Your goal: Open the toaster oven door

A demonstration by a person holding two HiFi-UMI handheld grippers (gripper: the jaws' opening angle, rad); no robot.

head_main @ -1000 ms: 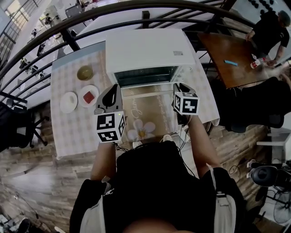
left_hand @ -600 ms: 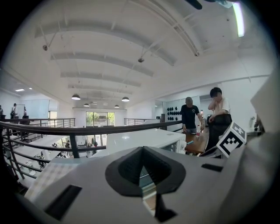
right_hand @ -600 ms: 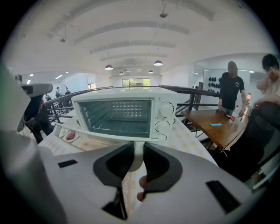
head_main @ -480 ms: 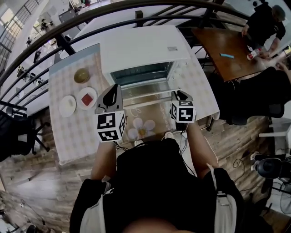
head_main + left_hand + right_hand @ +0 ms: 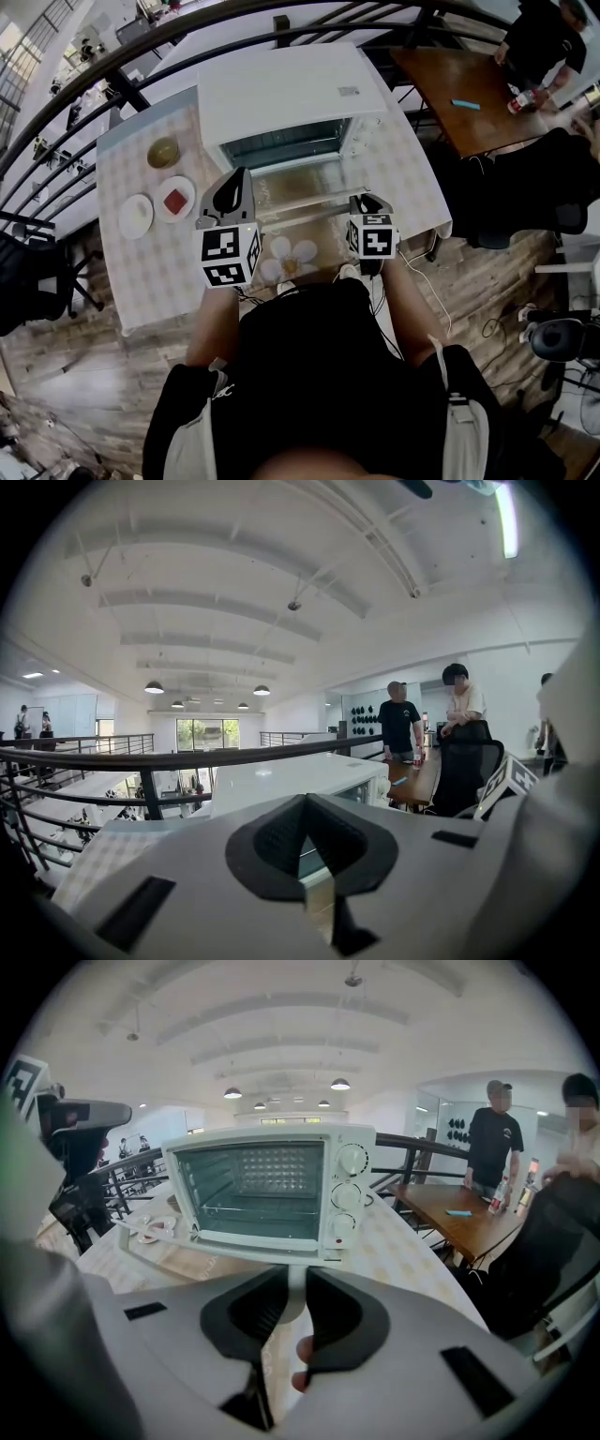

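The white toaster oven [image 5: 286, 89] stands at the far side of the checked table [image 5: 159, 272]. Its glass door [image 5: 300, 187] hangs open, folded down toward me, and the right gripper view shows the empty cavity [image 5: 253, 1190]. My right gripper [image 5: 367, 200] sits at the right end of the door handle [image 5: 305, 216]. Its jaws have just been closing, and the white handle [image 5: 287, 1279] fills the gap between its pads [image 5: 290, 1299]. My left gripper [image 5: 241, 176] hovers at the door's left side with its tips together and nothing in them [image 5: 304, 799].
Left of the oven are a small bowl [image 5: 163, 151], a plate with something red [image 5: 175, 198] and a white plate [image 5: 136, 216]. A dark railing [image 5: 141, 47] runs behind the table. A wooden table [image 5: 450, 103] with people stands at the right.
My right gripper has come down and toward me with the handle, and the door has swung lower. The left gripper stays beside the door.
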